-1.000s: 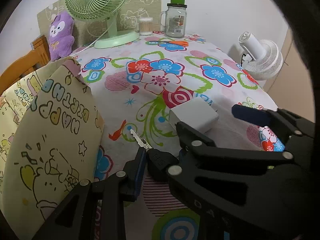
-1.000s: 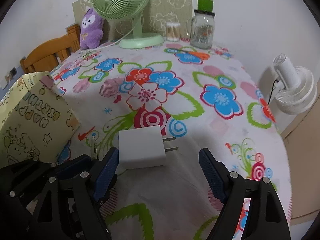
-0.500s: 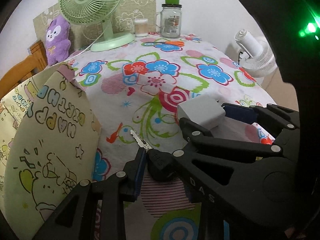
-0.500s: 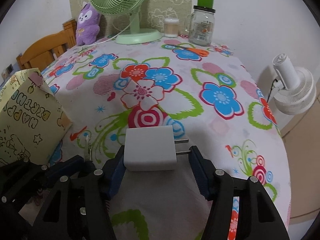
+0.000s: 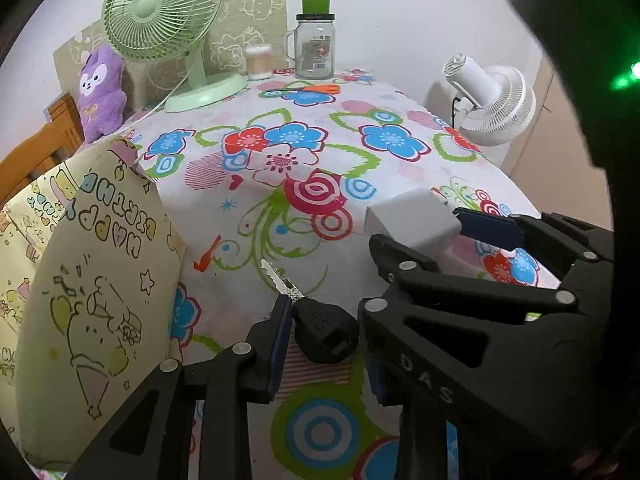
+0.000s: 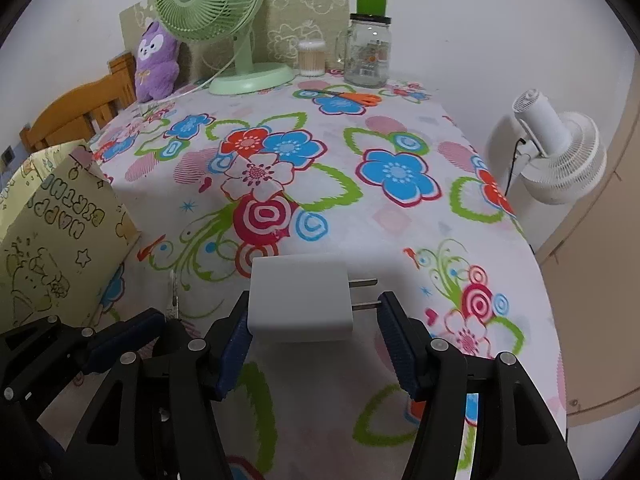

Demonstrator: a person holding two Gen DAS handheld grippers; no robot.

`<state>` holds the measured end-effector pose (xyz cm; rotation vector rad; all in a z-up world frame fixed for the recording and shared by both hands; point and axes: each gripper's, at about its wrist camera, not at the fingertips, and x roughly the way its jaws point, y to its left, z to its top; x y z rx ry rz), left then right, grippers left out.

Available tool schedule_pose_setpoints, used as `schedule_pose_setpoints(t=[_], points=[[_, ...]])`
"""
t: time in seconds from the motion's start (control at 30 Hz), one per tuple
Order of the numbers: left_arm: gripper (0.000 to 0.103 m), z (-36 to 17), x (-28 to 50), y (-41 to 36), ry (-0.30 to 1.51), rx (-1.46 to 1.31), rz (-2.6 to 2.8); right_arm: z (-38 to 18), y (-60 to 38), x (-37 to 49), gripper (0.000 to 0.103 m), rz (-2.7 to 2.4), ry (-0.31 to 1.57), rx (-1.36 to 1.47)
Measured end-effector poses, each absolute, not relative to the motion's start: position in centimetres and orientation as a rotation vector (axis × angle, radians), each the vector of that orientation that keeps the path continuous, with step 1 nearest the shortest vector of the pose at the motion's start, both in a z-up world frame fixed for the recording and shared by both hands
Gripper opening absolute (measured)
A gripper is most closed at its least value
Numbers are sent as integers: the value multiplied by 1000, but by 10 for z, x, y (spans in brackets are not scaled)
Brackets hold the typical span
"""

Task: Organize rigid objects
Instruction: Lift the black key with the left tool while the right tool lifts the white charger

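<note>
A white plug adapter [image 6: 302, 298] with two metal prongs is between the fingers of my right gripper [image 6: 316, 334], which is shut on it; the right pad meets the prongs. It also shows in the left wrist view [image 5: 414, 220], lifted off the cloth. A key with a black head [image 5: 322, 334] lies on the floral tablecloth between the fingers of my left gripper [image 5: 324, 354], which is open around it. The left pad touches the key head. The key's blade [image 6: 174, 292] shows left of the adapter.
A yellow birthday gift bag [image 5: 80, 280] stands at the left. A green fan [image 6: 224, 20], purple plush [image 6: 154, 62], jar [image 6: 368, 50], cotton swabs and orange scissors [image 6: 348, 98] are at the back. A white fan [image 6: 560, 148] stands beyond the table's right edge.
My right gripper has closed from wide open onto the white adapter and raised it a little. My left gripper stays around the key.
</note>
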<state>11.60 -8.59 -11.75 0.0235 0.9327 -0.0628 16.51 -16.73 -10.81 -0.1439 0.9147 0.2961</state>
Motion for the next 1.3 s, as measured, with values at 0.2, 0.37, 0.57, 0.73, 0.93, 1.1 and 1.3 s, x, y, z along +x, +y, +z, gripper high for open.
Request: schedule_pose_setpoints(t=[0.2, 0.37, 0.57, 0.73, 0.93, 1.1, 1.3], points=[[34, -112, 108, -90, 924, 32, -72, -96, -172, 150, 64, 283, 881, -145], [34, -104, 100, -91, 905, 40, -75, -87, -173, 139, 64, 272, 865, -136], [34, -91, 92, -92, 876, 53, -77, -72, -174, 126, 64, 257, 836, -129], [34, -80, 84, -93, 846, 79, -74, -60, -173, 117, 64, 236, 816, -131], [34, -68, 75, -92, 821, 95, -79, -44, -173, 103, 64, 212, 779, -141], [34, -57, 69, -92, 805, 102, -92, -32, -173, 95, 64, 195, 762, -136], [34, -41, 61, -92, 779, 113, -110, -17, -174, 85, 64, 171, 740, -123]])
